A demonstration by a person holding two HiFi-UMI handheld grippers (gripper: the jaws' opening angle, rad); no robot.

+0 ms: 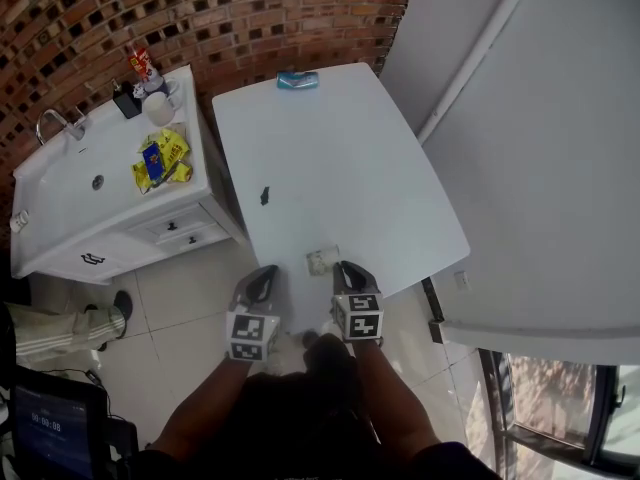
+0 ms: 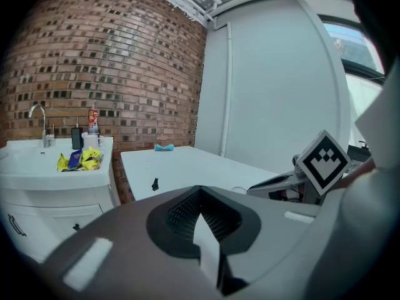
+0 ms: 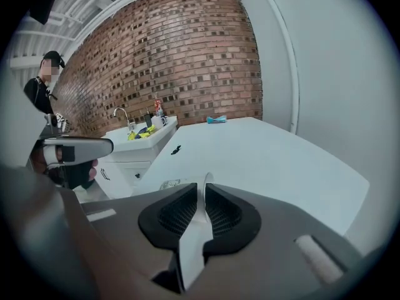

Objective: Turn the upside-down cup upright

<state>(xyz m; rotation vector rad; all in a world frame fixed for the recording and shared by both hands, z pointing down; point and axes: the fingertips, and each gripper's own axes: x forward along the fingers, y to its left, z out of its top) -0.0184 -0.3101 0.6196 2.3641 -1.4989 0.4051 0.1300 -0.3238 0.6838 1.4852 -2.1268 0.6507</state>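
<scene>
Held level and side by side at the near edge of the white table (image 1: 340,168): left gripper (image 1: 264,276) and right gripper (image 1: 349,272), marker cubes facing up, forearms tucked close to the body. Shut tight on both sides, pads pressed together in each gripper view, nothing pinched between them.

Just ahead of the right gripper and a touch to its left, in line with the gap between the two claws: a small pale thing, probably the cup (image 1: 322,260). Too small and washed out to confirm upside-down, or even to pick out a rim.

Looks like a ready stance, squared up to the target before any reach. Nothing touched yet. Likely next: jaws apart first, then a short push forward.

Farther ahead of the claws, a small dark scrap (image 1: 264,196) mid-table. Well beyond that, at the far edge, a teal item (image 1: 298,80). Off to the left of the left gripper, a sink counter (image 1: 60,198) with yellow packets (image 1: 160,158), well clear of the work.
</scene>
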